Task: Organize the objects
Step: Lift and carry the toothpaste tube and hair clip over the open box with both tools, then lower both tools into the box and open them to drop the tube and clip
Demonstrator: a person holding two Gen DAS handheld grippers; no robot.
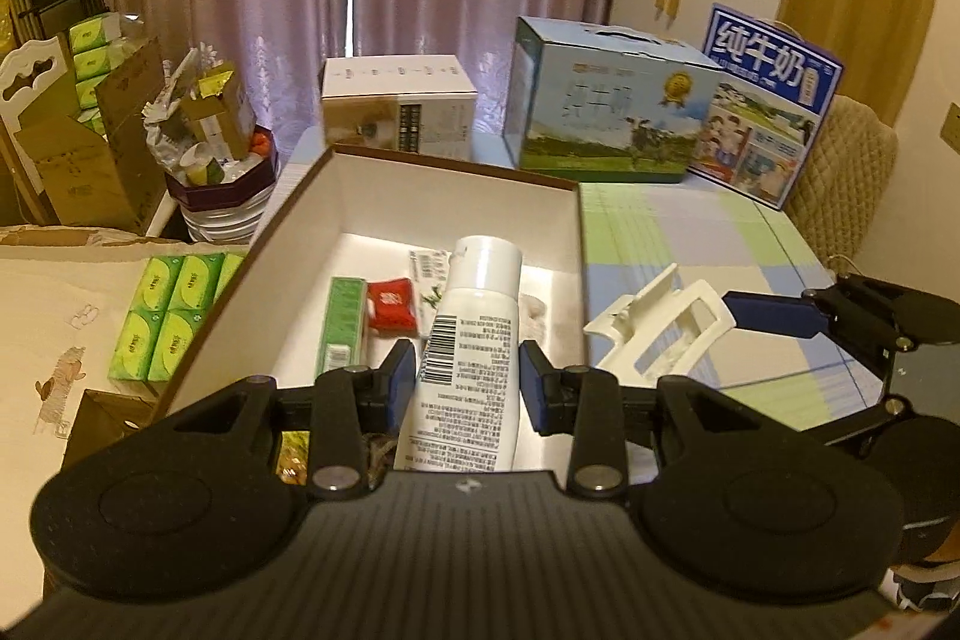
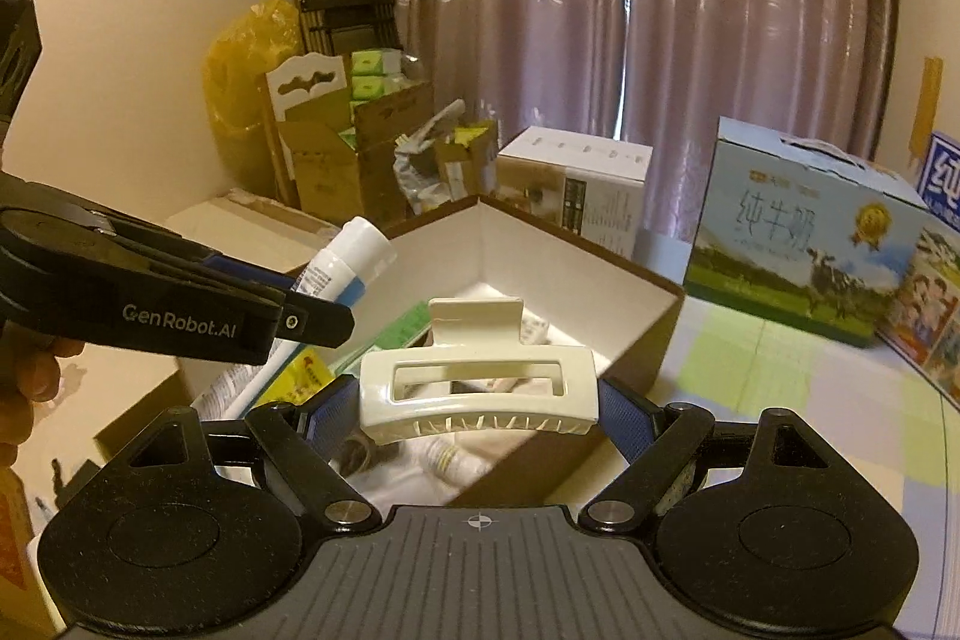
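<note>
Several small items already lie in the open box (image 1: 420,196), while the left gripper (image 1: 468,382) clasps a white tube (image 1: 474,316) and the right gripper (image 2: 480,418) a cream hair clip (image 2: 480,394), both poised above it, not yet dropped in.

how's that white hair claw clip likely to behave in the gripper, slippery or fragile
The hair claw clip looks like glossy hard plastic, so it may slide a little against the pads of the right gripper squeezing its ends. Its open frame and thin teeth suggest it is light but could crack under a hard squeeze. Being spring-hinged, it might flex or pop open.
</note>
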